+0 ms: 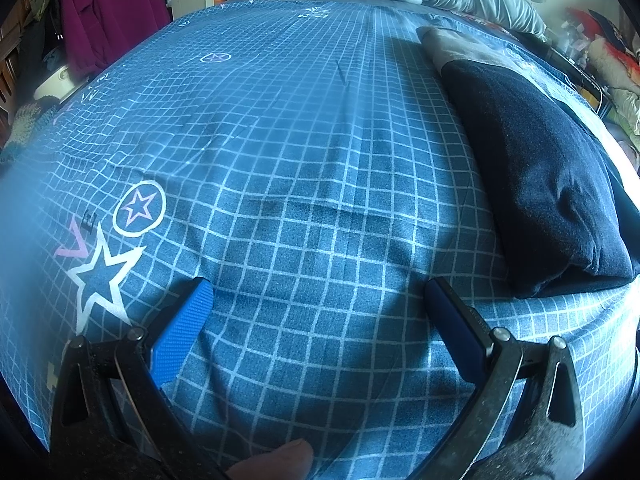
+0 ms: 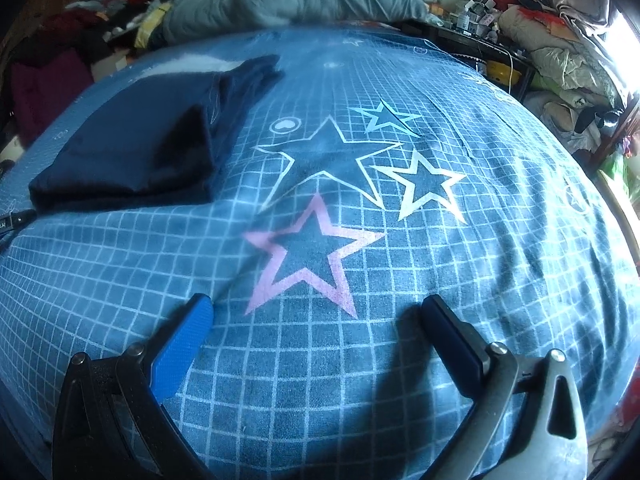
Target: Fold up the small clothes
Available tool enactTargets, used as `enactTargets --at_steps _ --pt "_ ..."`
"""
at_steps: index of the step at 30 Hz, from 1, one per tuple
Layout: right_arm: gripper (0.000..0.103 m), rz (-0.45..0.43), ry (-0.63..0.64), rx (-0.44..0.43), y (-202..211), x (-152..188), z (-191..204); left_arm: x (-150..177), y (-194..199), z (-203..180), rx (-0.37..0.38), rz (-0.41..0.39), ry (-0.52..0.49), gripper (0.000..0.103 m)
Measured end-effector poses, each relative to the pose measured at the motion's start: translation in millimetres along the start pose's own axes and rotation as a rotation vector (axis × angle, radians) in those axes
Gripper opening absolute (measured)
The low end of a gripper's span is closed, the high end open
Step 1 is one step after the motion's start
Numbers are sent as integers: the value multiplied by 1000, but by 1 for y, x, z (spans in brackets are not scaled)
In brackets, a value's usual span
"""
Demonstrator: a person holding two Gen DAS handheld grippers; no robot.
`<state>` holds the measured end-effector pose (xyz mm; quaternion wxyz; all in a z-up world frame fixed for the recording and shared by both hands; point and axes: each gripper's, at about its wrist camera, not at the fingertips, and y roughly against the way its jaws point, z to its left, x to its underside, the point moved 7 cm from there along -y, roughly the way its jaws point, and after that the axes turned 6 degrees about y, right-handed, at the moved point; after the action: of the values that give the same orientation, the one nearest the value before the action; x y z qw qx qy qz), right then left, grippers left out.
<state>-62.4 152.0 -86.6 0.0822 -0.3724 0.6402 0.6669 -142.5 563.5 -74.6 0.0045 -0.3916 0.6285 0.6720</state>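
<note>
Big blue grid bedsheet (image 1: 304,184) carries everything. The folded navy garment (image 1: 536,168) sits near the bed's front edge, looking done. Left gripper (image 1: 316,320) and right gripper (image 2: 316,328) hover, fingers wide apart, empty. I'd square its edges flat before moving on.

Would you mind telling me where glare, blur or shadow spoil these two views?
Left wrist view: hazy blur down the left edge, barrel-bent grid on the bedsheet. Right wrist view: blown-out window glare at the right edge, the right gripper shadowing the sheet; the navy garment stays sharp.
</note>
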Motion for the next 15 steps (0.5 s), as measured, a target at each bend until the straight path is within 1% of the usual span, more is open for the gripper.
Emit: enactTargets --at_steps 2,6,12,15 --pt "103 -6 18 0 -5 -5 1 -1 -1 -2 -15 3 -5 103" --pt "103 -3 -22 -30 -12 -11 -4 -3 -2 -2 -14 6 -1 103" --pt "103 37 -14 -22 -17 -16 -2 -11 -7 0 0 13 8 103" --pt "103 56 -7 -30 -20 -20 -2 -16 -10 -1 11 33 -5 103"
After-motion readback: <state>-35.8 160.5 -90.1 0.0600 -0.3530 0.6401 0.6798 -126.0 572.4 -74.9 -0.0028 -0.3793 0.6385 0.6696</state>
